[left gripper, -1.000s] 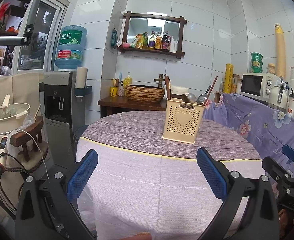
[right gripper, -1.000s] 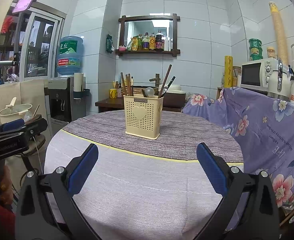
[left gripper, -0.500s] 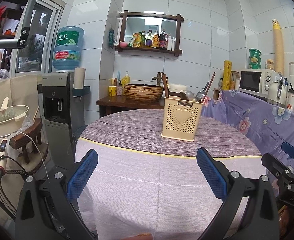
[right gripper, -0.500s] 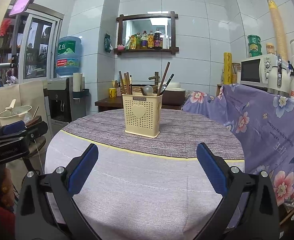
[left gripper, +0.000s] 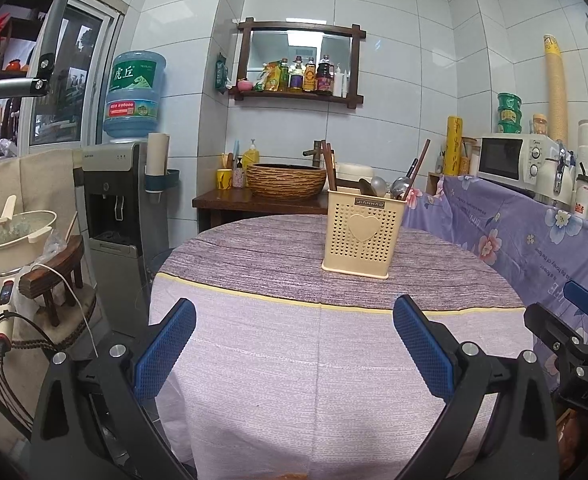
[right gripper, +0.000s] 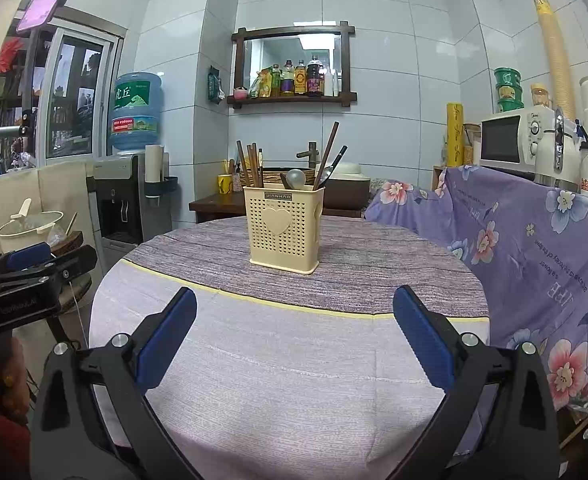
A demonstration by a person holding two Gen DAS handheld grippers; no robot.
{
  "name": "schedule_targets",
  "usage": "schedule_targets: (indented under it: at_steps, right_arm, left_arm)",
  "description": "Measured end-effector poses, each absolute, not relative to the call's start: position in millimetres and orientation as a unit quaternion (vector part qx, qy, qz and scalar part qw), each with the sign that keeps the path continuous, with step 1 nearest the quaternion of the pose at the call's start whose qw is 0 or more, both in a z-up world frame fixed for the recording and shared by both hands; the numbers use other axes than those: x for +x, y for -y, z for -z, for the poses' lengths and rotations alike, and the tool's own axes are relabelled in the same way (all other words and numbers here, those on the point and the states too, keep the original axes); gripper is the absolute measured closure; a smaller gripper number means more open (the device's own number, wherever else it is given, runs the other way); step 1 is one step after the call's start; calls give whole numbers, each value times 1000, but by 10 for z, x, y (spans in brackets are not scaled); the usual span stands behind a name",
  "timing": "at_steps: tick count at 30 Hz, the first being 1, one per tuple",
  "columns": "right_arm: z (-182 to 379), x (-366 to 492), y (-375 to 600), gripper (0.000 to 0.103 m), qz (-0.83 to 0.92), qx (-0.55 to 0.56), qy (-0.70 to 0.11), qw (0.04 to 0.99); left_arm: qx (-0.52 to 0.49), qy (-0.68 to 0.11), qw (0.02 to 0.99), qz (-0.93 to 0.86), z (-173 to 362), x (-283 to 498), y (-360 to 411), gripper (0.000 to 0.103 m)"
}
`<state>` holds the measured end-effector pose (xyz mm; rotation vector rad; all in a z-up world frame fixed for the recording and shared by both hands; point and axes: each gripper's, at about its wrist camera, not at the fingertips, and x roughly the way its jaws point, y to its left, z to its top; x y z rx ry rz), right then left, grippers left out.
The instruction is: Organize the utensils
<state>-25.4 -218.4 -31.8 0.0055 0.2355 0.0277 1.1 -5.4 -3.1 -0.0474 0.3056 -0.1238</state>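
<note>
Utensils (right gripper: 290, 170), chopsticks and spoons, stand upright in the cream holder (right gripper: 283, 229) mid-tabletop (right gripper: 278, 360). Left gripper (left gripper: 294, 344) and right gripper (right gripper: 294, 340) hover near the table's edge, well short of the holder, jaws wide and empty. Sorting may be pending or complete; the scene fits both.

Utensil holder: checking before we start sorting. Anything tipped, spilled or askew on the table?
Nothing stands out. The utensil holder stands upright on the tablecloth, chopsticks and spoons inside; nothing lies spilled around it.
</note>
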Motion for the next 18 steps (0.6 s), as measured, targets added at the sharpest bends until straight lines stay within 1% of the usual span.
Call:
schedule_targets:
  at_steps: [18]
  right_arm:
    - [373, -221, 2187, 6, -12, 8, -126, 992]
  left_arm:
    - [-16, -170, 984, 57, 72, 64, 50, 5]
